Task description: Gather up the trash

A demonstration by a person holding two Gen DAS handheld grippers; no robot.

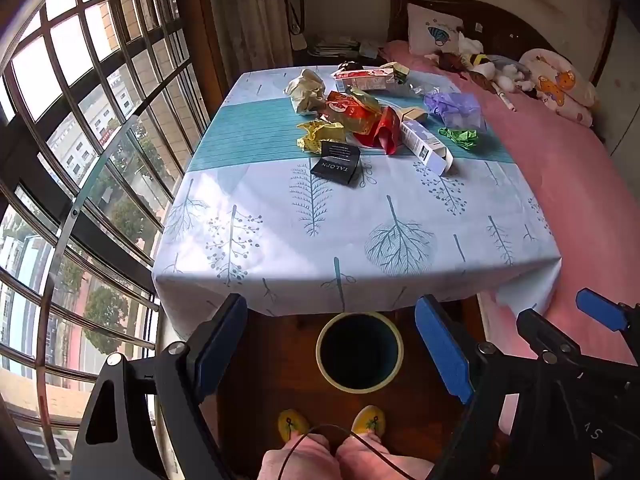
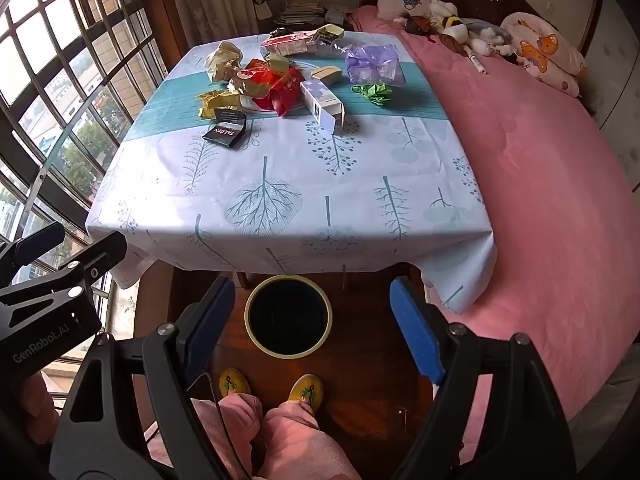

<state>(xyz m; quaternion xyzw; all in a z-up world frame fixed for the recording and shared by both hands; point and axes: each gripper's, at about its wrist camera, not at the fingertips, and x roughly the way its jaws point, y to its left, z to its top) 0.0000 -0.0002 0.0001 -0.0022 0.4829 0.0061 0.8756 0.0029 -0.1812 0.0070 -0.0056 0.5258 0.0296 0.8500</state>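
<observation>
A bedroom table (image 1: 280,240) under a tree-print cloth fills mid-frame. Low in each view, the left gripper (image 1: 332,344) and right gripper (image 2: 312,320) gape wide, empty, above the bin (image 1: 359,352); trash (image 1: 360,120) clusters at the table's upper centre.

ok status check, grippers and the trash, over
Left gripper and right gripper open, empty. Crumpled wrappers and cartons, black card packet nearest, untouched on tree-print tablecloth. Round yellow-rimmed bin on floor below, nothing in the way.
</observation>
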